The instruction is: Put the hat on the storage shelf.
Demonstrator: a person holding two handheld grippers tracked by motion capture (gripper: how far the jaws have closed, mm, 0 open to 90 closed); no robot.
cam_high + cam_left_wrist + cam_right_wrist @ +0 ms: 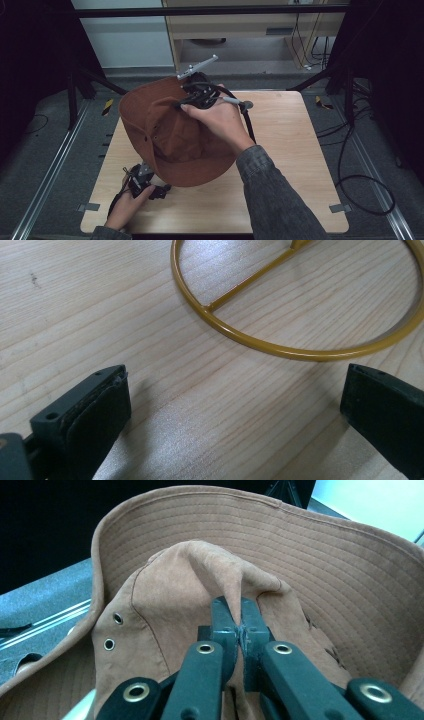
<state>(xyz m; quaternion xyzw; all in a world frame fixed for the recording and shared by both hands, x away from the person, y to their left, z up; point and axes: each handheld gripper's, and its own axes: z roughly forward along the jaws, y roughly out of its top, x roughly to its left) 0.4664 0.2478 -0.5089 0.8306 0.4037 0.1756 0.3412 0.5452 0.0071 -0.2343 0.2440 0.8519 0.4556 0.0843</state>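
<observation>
One brown hat (280,555) in right gripper (239,611)

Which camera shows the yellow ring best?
The left gripper view: the yellow metal ring lies on the wooden table just ahead of the open jaws, with a crossbar inside it. In the high view the brown hat covers that spot, and the right gripper view looks at the hat's pinched crown.

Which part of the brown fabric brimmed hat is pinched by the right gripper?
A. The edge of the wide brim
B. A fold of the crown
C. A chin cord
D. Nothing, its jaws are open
B: in the right gripper view, the right gripper has its jaws shut on a bunched fold of the crown of the brown fabric brimmed hat, inside the stitched brim.
</observation>
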